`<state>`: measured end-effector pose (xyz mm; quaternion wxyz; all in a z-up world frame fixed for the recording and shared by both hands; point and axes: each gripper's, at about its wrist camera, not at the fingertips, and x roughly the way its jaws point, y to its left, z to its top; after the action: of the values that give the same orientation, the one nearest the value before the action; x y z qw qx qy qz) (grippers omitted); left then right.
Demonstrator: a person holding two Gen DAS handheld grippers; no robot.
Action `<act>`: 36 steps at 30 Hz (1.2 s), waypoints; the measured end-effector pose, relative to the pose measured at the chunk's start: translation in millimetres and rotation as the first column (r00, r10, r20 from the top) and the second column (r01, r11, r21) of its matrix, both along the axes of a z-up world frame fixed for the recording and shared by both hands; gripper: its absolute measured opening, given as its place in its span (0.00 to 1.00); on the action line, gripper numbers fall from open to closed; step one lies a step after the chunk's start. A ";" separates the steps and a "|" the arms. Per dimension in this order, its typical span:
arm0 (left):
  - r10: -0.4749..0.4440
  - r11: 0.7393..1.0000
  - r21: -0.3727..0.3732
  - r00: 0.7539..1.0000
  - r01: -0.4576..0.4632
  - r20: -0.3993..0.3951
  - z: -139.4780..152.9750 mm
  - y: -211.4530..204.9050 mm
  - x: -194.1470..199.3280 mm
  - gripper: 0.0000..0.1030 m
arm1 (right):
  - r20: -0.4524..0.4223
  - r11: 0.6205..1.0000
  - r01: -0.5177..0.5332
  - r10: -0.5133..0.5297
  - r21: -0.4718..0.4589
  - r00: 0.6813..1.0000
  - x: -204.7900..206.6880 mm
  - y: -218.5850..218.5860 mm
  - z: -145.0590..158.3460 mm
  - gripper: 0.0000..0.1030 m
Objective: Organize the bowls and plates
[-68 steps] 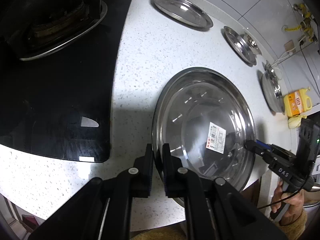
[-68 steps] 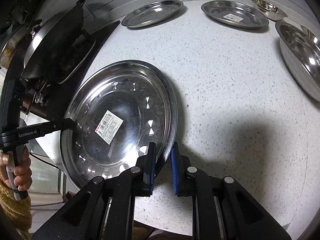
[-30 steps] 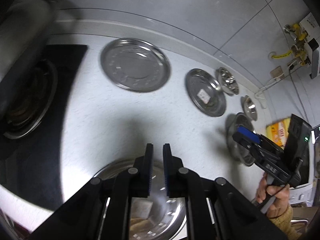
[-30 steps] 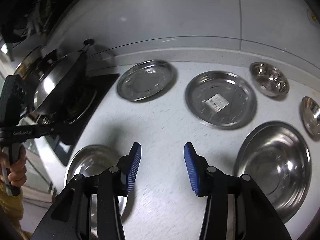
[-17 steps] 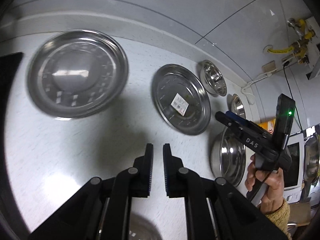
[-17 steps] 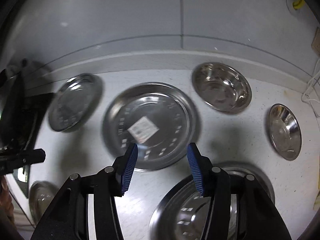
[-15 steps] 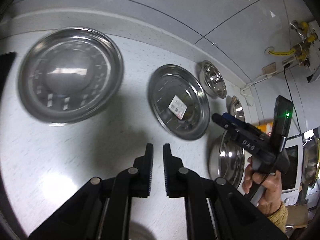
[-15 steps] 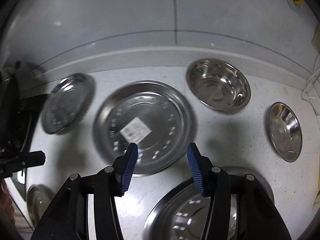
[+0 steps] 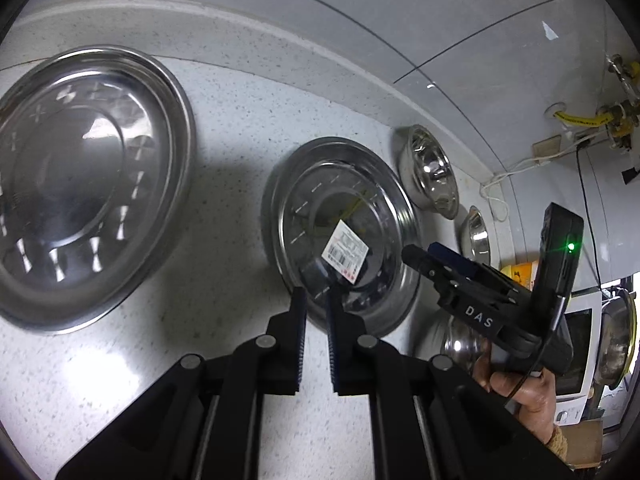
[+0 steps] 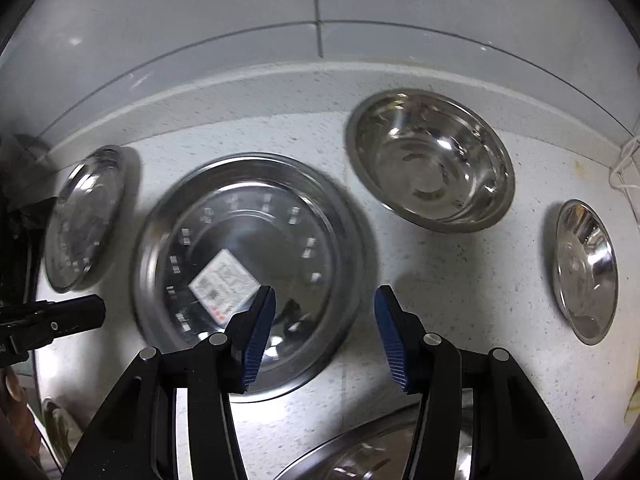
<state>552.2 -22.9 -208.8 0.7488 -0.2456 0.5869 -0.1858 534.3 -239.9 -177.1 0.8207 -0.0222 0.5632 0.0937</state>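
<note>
Surface (image 10: 460, 280), speckled white, against a grey tiled wall (image 10: 240, 12).

Item 1: labelled steel plate (image 10: 256, 240), flat on the surface, white barcode sticker (image 10: 222, 280) near its middle. My right tool (image 10: 324, 328) hangs over its near right rim, blue pads apart, nothing between them; they have just been opening. My left tool (image 9: 316, 312), pads nearly together and empty, sits over the near edge of the same plate (image 9: 340, 232).

Item 2: larger plain plate (image 9: 88, 184), left of item 1, apart from it.

Item 3: deep steel bowl (image 10: 430, 160), right of item 1, by the wall.

Item 4: smaller bowl (image 10: 586, 272), further right.

Item 5: large bowl (image 10: 380, 452), near edge, partly seen.
</note>
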 end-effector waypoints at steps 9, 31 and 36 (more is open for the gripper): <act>0.015 1.000 -0.008 1.000 -0.015 -0.014 -12.4 -6.7 11.8 0.09 | -0.050 1.000 -0.002 0.003 0.005 0.999 7.2 -7.7 -16.0 0.43; 0.111 0.991 -0.071 0.994 -0.110 0.008 -11.8 8.9 14.6 0.09 | -0.038 0.999 -0.031 0.030 -0.022 0.999 7.0 8.5 -24.9 0.21; 0.106 0.994 0.009 0.994 -0.106 0.027 -6.4 13.5 14.8 0.34 | -0.035 0.999 -0.033 0.032 -0.019 0.999 7.7 1.8 -24.0 0.21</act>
<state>567.0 -9.4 -215.2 0.7666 -0.2699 0.5640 -0.1460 542.0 -238.1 -201.1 0.8088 -0.0376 0.5780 0.1018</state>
